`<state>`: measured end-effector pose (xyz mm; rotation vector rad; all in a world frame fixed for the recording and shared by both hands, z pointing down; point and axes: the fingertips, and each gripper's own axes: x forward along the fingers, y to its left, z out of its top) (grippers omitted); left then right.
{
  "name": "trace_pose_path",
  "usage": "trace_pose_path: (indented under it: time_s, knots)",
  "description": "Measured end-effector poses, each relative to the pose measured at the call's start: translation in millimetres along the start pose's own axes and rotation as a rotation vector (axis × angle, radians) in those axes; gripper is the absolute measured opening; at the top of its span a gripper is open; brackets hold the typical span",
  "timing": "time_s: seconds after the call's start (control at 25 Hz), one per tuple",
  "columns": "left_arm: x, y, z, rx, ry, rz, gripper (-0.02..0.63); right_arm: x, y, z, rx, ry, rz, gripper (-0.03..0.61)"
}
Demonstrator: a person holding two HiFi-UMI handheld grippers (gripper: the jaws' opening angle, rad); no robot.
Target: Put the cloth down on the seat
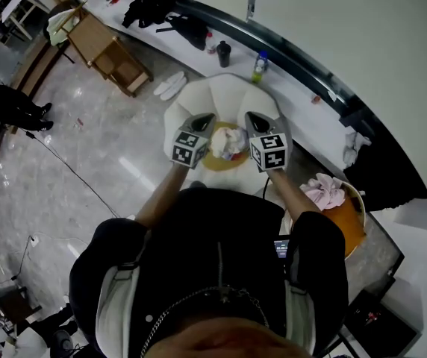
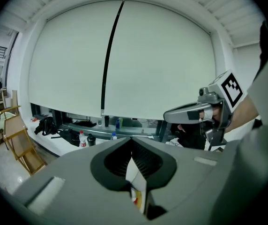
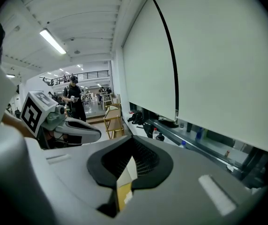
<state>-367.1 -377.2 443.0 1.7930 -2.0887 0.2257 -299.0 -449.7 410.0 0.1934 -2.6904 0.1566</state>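
We see the cloth [image 1: 228,142] bunched over the seat [image 1: 228,95], seemingly just clear of its yellow cushion [image 1: 215,161]; above the seat, our left gripper [image 1: 203,120] and right gripper [image 1: 254,118] each pinch a thin cloth edge, jaws closed
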Motion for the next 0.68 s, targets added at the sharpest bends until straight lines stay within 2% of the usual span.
trace_pose_path:
  time_s: [0.28, 0.68]
  knots:
    - [3, -9, 21, 0.036, -0.015, -0.014, 0.010, -6, -1, 7, 0.012, -0.020, 0.004, 0.002]
    - [6, -13, 12, 0.039, 0.002, -0.028, 0.011, -9, -1, -1, 0.033, -0.015, 0.013, 0.002]
